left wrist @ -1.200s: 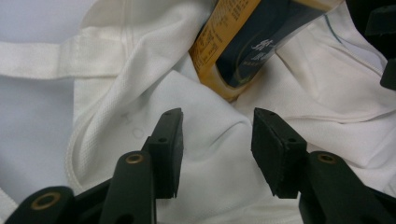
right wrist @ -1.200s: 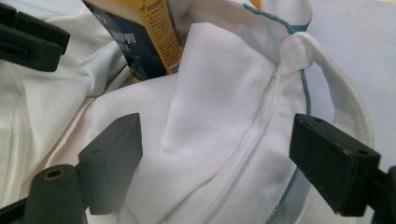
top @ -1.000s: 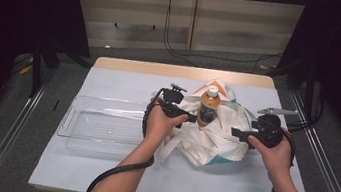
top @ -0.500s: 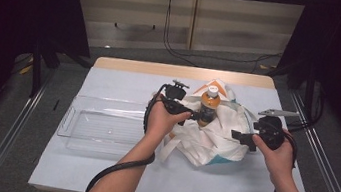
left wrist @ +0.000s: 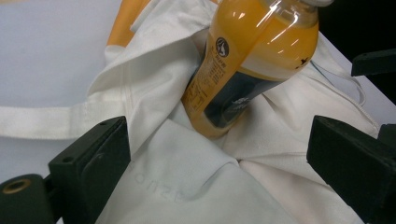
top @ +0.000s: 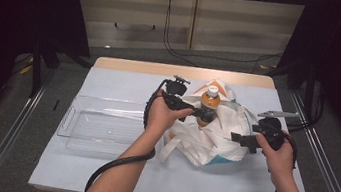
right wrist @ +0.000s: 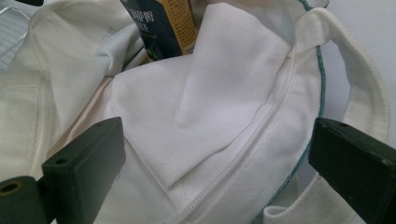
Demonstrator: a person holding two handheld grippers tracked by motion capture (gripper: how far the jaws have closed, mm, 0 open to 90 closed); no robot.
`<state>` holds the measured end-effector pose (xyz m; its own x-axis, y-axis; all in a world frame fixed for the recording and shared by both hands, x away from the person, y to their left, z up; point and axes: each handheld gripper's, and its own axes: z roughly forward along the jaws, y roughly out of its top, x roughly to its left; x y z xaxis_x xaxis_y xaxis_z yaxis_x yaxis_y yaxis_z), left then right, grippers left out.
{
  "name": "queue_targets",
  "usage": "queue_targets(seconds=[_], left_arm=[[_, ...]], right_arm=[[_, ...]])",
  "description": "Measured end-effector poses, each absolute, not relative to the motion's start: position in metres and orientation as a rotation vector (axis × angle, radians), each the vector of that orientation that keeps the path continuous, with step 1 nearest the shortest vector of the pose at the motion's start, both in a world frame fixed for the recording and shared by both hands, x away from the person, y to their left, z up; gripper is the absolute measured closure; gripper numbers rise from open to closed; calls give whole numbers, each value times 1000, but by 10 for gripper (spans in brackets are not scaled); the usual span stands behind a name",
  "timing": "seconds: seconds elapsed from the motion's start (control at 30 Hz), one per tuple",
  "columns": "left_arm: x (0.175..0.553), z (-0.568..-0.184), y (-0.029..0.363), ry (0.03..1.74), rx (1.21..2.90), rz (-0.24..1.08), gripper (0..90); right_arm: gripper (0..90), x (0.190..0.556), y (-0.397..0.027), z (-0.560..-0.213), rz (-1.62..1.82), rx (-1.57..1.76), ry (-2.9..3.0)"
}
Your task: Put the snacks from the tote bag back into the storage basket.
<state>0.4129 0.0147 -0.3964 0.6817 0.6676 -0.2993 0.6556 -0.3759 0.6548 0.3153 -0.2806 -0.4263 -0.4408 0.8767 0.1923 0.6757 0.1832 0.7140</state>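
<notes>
A clear plastic tray [top: 103, 127] lies at the 9 o'clock side of the bench [top: 125, 82]. Just right of it, the left gripper [top: 195, 112] points at an orange drink bottle [top: 209, 104]; its jaws have just been opening and stand released, with the bottle ahead of them, unpinched. The bottle stands in a white cloth bag [top: 213, 137] at bench centre. Its dark label carries small print too fine to read. At 3 o'clock the right gripper [top: 239, 138] hangs released over the bag's rim.
</notes>
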Motion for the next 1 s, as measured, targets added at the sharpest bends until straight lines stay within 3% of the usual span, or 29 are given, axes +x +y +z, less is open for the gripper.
queue_targets(seconds=[1.0], left_arm=[[429, -387, -19, 968, 2138, 22, 91]], right_arm=[[46, 314, -282, -421, 1170, 1504, 2180]])
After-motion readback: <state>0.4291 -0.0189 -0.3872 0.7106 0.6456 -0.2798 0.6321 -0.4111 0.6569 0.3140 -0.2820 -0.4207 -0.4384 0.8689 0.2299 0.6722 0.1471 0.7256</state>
